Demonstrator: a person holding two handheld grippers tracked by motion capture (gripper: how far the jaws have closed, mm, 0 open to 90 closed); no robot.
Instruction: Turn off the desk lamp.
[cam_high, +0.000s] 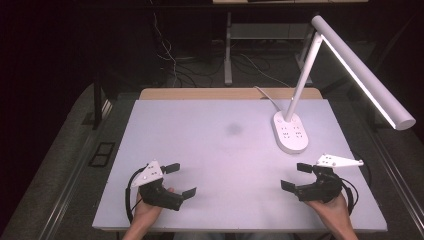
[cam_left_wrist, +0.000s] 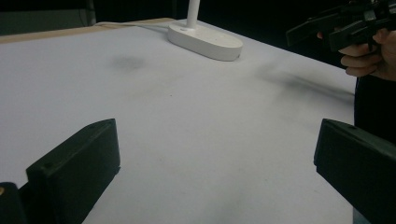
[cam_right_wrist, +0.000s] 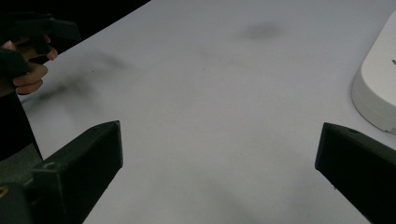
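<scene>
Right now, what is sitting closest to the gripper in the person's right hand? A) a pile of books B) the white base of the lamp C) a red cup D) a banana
B: in the high view the lamp base stands on the table just beyond the right gripper, whose jaws are wide apart and hold nothing.

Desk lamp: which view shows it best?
The high view: the whole desk lamp shows there, its oval base on the table's far right, slanted stem and lit bar head. The left gripper view shows the base and the stem's foot; the right gripper view shows an edge of the base.
</scene>
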